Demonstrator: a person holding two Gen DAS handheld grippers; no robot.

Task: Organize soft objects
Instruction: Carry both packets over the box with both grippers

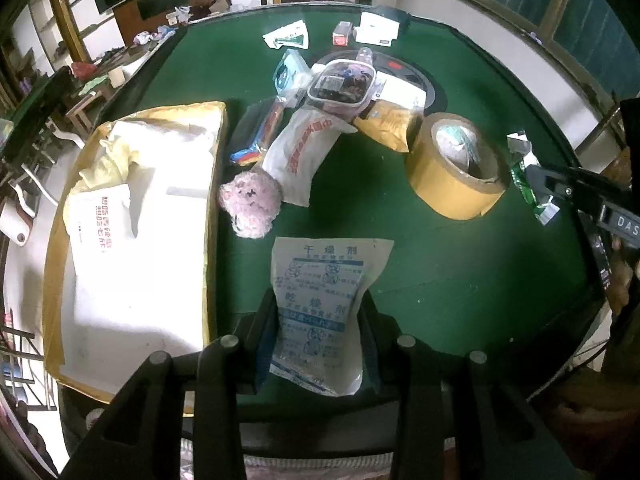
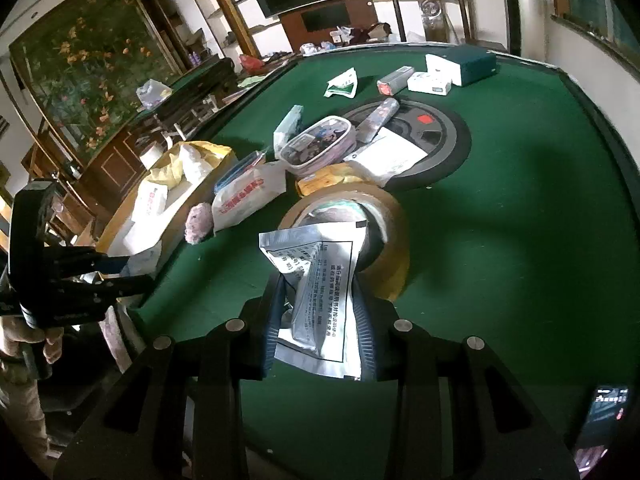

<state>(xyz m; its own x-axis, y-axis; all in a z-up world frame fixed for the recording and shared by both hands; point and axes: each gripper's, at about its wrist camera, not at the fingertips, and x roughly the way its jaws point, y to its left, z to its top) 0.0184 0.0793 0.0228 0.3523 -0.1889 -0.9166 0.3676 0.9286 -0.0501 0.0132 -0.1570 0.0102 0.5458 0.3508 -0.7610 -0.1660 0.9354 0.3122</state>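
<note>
- Left gripper (image 1: 320,320): fingers closed against both sides of a white desiccant packet (image 1: 324,304) with blue print. The packet is gripped by its lower half and sticks out forward over the green table (image 1: 440,264).
- Right gripper (image 2: 320,312): fingers closed on a silver foil sachet (image 2: 316,292) with printed text, its upper end crumpled. In the left wrist view the same sachet shows green and silver at the table's right edge.
- Just beyond the right gripper: a roll of tan packing tape (image 1: 456,164) lying flat, with crumpled wrapping in its core.
- Left of the left gripper: an open cardboard box (image 1: 208,208) holding white packets and yellow material – contents bright and hard to resolve.
- Touching the box wall on its outer side: a pink plush toy (image 1: 250,204); just behind it, a white bag with red lettering (image 1: 304,152).
- Mid-table: a clear lidded container (image 1: 344,84) lying on the heap of packets, partly over a dark round disc (image 2: 448,136) – its type cannot be told.
- Far edge: small boxes (image 1: 376,30) and a white-and-green pouch (image 1: 288,36).
</note>
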